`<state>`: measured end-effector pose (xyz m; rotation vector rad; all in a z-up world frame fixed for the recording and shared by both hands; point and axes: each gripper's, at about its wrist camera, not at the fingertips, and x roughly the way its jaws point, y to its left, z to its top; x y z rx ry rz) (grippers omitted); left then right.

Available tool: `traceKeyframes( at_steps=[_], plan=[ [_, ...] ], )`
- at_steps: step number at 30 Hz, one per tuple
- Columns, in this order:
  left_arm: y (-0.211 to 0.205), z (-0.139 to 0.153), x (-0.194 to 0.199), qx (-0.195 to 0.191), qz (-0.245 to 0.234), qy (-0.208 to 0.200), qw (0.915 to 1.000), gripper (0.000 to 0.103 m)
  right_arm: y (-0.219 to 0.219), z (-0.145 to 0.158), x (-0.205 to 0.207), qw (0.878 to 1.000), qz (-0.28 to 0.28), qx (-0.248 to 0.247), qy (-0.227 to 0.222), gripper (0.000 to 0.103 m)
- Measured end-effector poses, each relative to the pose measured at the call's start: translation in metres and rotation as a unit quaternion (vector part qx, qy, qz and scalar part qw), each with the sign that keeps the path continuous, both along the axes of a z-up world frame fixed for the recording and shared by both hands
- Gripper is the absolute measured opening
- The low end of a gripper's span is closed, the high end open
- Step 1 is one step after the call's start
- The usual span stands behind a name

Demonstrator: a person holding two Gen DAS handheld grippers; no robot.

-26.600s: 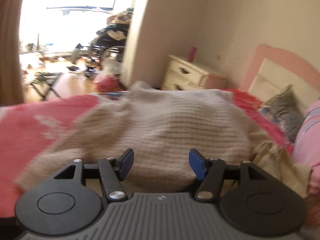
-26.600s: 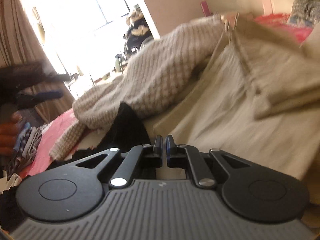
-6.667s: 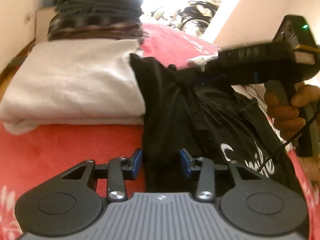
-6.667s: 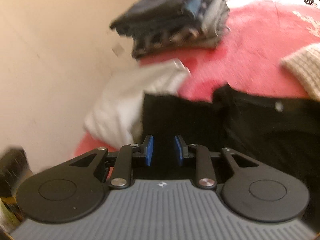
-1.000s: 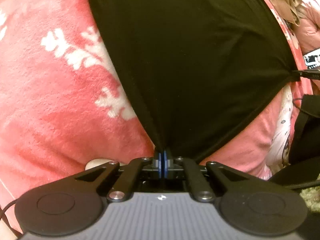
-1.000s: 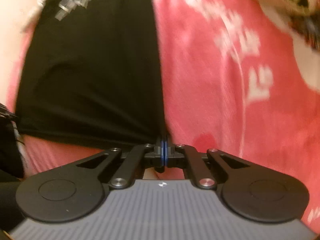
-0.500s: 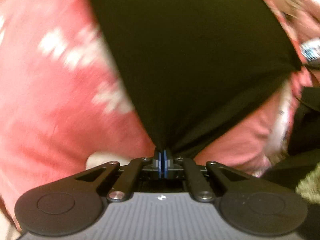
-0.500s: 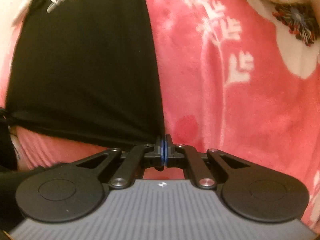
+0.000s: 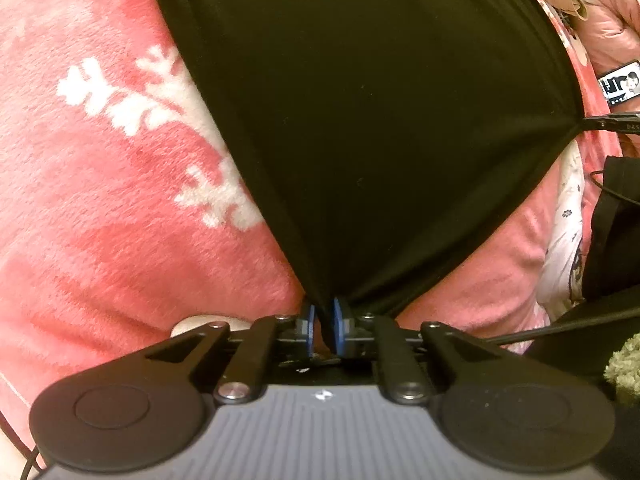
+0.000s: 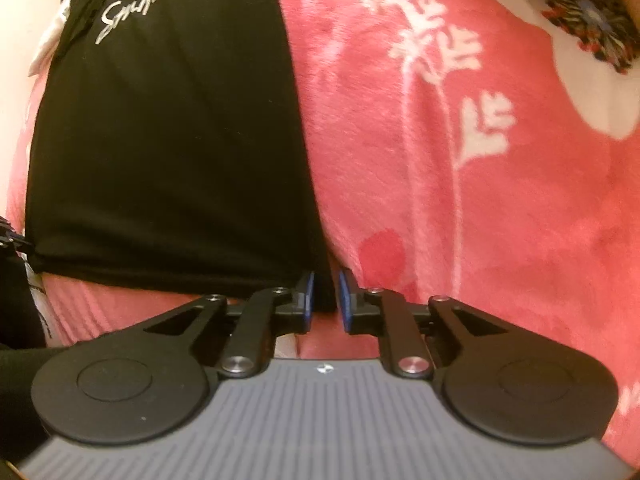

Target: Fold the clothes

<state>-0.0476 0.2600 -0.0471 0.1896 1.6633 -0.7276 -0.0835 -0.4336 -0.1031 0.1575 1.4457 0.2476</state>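
**Kid:** What is going on with the black shirt (image 9: pixel 380 120)?

**Helper:** It lies flat on the pink blanket (image 9: pixel 100 200), stretching away in front of both jaws. Its near corners sit right at the fingertips.

**Kid:** Are the jaws squeezing it?

**Helper:** Half a second ago, both pairs were pressed tight on the cloth. Now the left gripper (image 9: pixel 322 326) has its jaws a little apart, and the corner of the shirt runs down into the small gap. The right gripper (image 10: pixel 325 296) has its jaws a bit wider apart, with the other corner of the hem sitting in between.

**Kid:** So they are letting go?

**Helper:** It looks that way. The blue pads (image 10: pixel 345 294) have come off the cloth.

**Kid:** Is the shirt folded?

**Helper:** I can see a smooth black sheet with silver writing (image 10: pixel 132 4) at the far end from the right jaws. I cannot tell how many layers there are. I think the shirt has been laid out and smoothed, so a fold could come soon, but one look cannot settle that
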Motion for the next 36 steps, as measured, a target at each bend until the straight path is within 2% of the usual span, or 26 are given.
traceKeyframes(
  at_steps=[3,5,7,10,13,16,18,19,20,21,22,26,29,31,33,36],
  plan=[
    [0.008,0.006,0.001,0.001,0.014,0.005,0.9999,0.025,-0.012,0.003,-0.002,0.999,0.004,-0.034,0.000,0.020],
    [0.013,0.010,0.002,-0.006,0.029,0.017,0.9994,0.035,-0.024,0.008,-0.003,0.999,-0.009,-0.040,-0.006,0.020],
    [0.016,0.016,0.000,-0.011,0.028,0.022,0.9993,0.052,-0.037,0.013,-0.003,0.999,-0.034,-0.019,-0.016,0.021],
    [0.018,0.027,-0.003,-0.013,0.016,0.011,0.9997,0.062,-0.044,0.016,0.000,0.998,-0.053,0.009,-0.030,0.024],
    [0.020,0.035,-0.002,-0.023,0.019,0.001,0.9996,0.064,-0.038,0.015,0.009,0.996,-0.065,0.033,-0.042,0.026],
    [0.019,0.039,0.001,-0.039,0.023,-0.004,0.9989,0.064,-0.028,0.038,-0.006,0.993,-0.079,0.062,-0.054,0.028],
    [0.016,0.040,0.003,-0.048,0.023,-0.003,0.9986,0.063,-0.019,0.037,0.001,0.991,-0.084,0.082,-0.064,0.029],
    [0.010,0.037,0.017,-0.051,0.022,0.000,0.9984,0.060,-0.016,0.037,0.004,0.990,-0.087,0.092,-0.069,0.029],
    [-0.004,0.027,0.049,-0.053,0.024,0.003,0.9983,0.060,-0.015,0.037,0.007,0.988,-0.089,0.100,-0.074,0.030],
    [-0.011,0.012,0.066,-0.052,0.028,0.008,0.9982,0.060,-0.014,0.036,0.010,0.987,-0.093,0.108,-0.078,0.030],
    [-0.007,-0.004,0.063,-0.051,0.037,0.013,0.9979,0.060,-0.013,0.033,0.013,0.986,-0.098,0.113,-0.077,0.030],
    [0.024,-0.008,0.084,-0.054,0.040,0.023,0.9975,0.053,-0.009,0.015,0.017,0.984,-0.110,0.128,-0.060,0.030],
    [0.030,-0.010,0.086,-0.057,0.043,0.051,0.9961,0.037,-0.005,0.001,0.004,0.987,-0.097,0.124,-0.027,0.030],
    [0.037,-0.011,0.101,-0.059,0.041,0.071,0.9949,0.022,-0.005,0.000,-0.005,0.987,-0.096,0.127,-0.021,0.029],
    [0.037,-0.018,0.102,-0.060,0.035,0.086,0.9939,0.013,-0.004,0.001,-0.006,0.987,-0.090,0.131,-0.022,0.026],
    [0.006,-0.029,0.080,-0.059,0.029,0.086,0.9941,0.008,-0.003,0.003,-0.008,0.987,-0.082,0.137,-0.022,0.014]
  ],
)
